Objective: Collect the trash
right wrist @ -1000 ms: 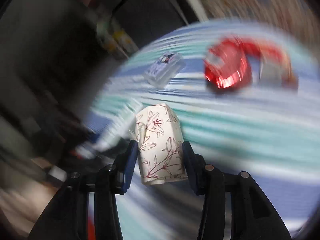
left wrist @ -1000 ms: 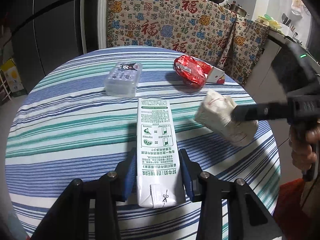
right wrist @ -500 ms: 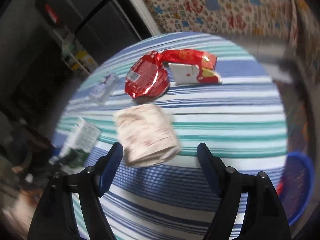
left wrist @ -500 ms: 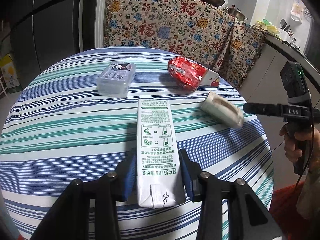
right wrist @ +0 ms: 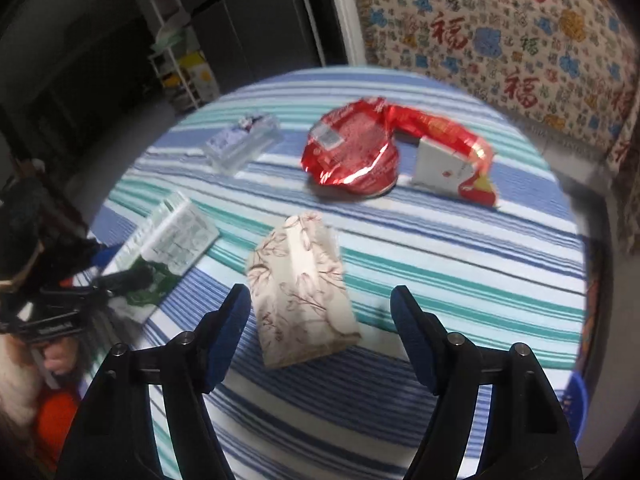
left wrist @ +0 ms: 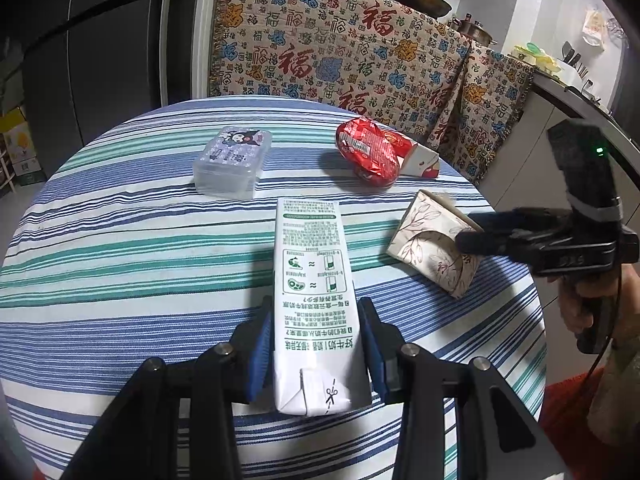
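Note:
My left gripper is shut on the near end of a white and green milk carton, which lies lengthwise on the striped table. A floral paper pack lies on the cloth between the fingers of my right gripper. Its jaws are closing, and a gap shows between each pad and the pack. In the left wrist view the same floral pack sits right of the carton, with a right finger over it. A crumpled red snack bag lies farther back.
A clear plastic box with a cartoon lid stands at the back left. A small white and red carton lies beside the red bag. A patterned blanket hangs behind the table. A blue basket sits low past the table's right edge.
The right gripper let go of the floral pack, which dropped onto the table. It now straddles the pack with narrower jaws. The left gripper and carton have not moved.

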The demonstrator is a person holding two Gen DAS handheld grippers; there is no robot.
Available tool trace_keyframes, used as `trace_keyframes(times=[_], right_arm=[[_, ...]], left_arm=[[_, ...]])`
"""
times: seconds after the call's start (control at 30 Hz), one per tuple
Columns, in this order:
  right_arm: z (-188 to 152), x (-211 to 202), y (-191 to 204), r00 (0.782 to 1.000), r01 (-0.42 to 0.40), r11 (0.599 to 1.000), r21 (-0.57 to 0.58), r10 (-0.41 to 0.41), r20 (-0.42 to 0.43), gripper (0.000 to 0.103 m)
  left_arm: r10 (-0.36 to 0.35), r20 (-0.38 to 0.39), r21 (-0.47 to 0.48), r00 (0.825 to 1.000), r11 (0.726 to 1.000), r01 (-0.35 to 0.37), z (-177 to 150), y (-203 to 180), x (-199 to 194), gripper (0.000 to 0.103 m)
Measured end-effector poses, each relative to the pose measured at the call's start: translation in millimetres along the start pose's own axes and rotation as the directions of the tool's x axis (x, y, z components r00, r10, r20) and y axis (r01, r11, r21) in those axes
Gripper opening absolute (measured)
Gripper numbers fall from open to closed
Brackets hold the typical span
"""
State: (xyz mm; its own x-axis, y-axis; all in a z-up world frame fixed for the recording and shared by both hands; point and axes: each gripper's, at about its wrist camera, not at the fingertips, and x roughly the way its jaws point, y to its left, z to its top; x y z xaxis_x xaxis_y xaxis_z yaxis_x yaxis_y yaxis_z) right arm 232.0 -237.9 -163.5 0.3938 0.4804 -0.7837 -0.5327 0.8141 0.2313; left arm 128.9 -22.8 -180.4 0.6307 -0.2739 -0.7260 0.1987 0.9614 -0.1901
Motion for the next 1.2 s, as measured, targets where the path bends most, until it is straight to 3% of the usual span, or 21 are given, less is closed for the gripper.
trace_keyframes(times=[0.03,0.13,0.27,0.47,0.67,0.8,0.97,1.03,1.2], right_arm=[[-0.4,6.5,-0.3,0.999,-0.026,1.0,0.002,0.026,-0.033,0.037],[-2.1,8.4,6.9,0.998,-0.024,1.0,-0.01,0.024,-0.065,0.035],[-5.8,-16.4,11.5,1.0,-0.026,0.999,0.02,0.026,0.011,0.035],[-22.6,-55.9,-18.5,0.993,0.076,0.987,0.144,-0.088,0.08,0.036],[-56.5,-104.3,-66.1,0.974,0.157,0.945,0.286,-0.196,0.115,0.036],[-84.8,-147.6,-104.7,0.94,0.257,0.887,0.383,-0.321,0.114,0.036],[-118.9,-184.8,-147.6,0.869,0.418,0.787,0.453,-0.492,0.054,0.036],[-130.0,-193.7,-166.4,0.849,0.449,0.754,0.478,-0.527,0.033,0.036],[-150.5,-204.2,-196.2,0.824,0.49,0.704,0.514,-0.567,-0.008,0.037]], left_arm=[[0.004,0.0,0.001,1.0,1.0,-0.004,0.1,-0.9,-0.1,0.041],[0.001,0.008,0.005,1.0,1.0,-0.001,0.8,-5.7,-4.6,0.041],[-0.008,0.022,0.016,1.0,1.0,0.007,5.3,-16.5,-12.2,0.041],[-0.037,0.016,0.05,0.999,0.998,0.036,14.9,-52.3,-12.6,0.041],[-0.104,-0.008,0.129,0.995,0.986,0.104,34.4,-122.9,-1.1,0.041],[-0.176,-0.029,0.19,0.984,0.965,0.178,46.3,-180.1,10.3,0.041],[-0.274,-0.08,0.274,0.959,0.918,0.285,53.5,-265.6,36.8,0.041],[-0.304,-0.1,0.286,0.947,0.903,0.32,55.9,-293.4,49.3,0.041],[-0.348,-0.141,0.301,0.927,0.877,0.375,61.3,-349.4,85.7,0.041]])
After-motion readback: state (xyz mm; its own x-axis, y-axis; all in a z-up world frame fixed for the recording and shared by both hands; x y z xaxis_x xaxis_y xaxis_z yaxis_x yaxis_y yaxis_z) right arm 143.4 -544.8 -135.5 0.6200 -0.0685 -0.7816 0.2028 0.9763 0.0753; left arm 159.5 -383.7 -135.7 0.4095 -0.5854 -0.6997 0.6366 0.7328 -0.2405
